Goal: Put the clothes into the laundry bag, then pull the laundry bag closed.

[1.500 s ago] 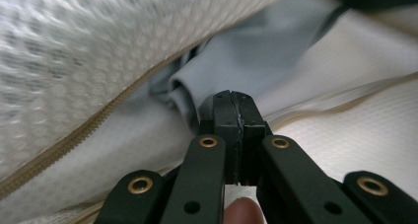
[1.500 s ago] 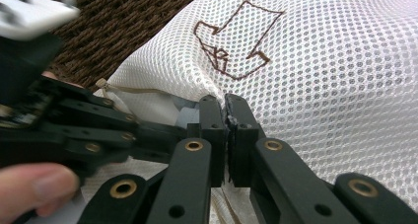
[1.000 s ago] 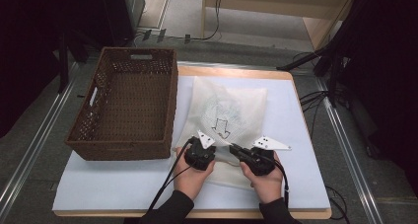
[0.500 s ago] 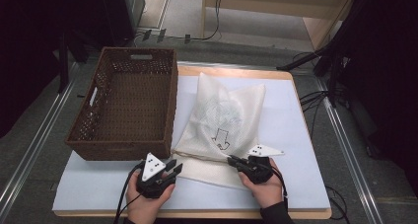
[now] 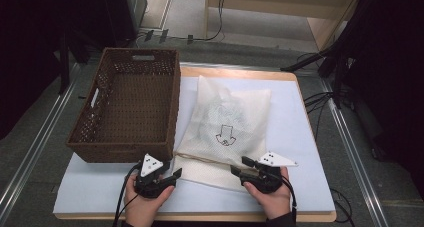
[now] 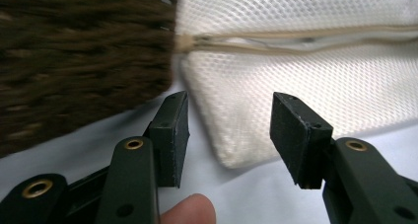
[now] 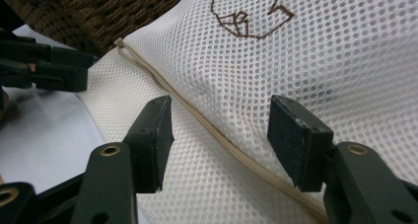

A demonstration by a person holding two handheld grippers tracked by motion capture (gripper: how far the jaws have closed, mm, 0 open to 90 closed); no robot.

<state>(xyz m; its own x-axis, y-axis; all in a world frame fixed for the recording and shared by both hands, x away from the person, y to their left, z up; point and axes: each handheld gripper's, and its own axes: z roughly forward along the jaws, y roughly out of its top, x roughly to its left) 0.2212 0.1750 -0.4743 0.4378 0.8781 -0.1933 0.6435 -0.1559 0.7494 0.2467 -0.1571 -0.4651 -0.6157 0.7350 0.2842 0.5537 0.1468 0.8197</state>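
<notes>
Since a second ago we have drawn our left claw (image 5: 172, 176) back off the mesh bag (image 5: 225, 122), which lies flat on the worktop (image 5: 300, 137) beside the basket (image 5: 125, 107). Both claws gape wide; our right claw (image 7: 219, 140) straddles the zipper (image 7: 207, 130), probably to pinch it.

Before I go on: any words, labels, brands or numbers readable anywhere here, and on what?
None: no readable text.
Mesh laundry bag: a brown stitched outline figure, a picture rather than letters or numbers.
Wicker basket, left gripper, right gripper: no label or marking legible.
</notes>
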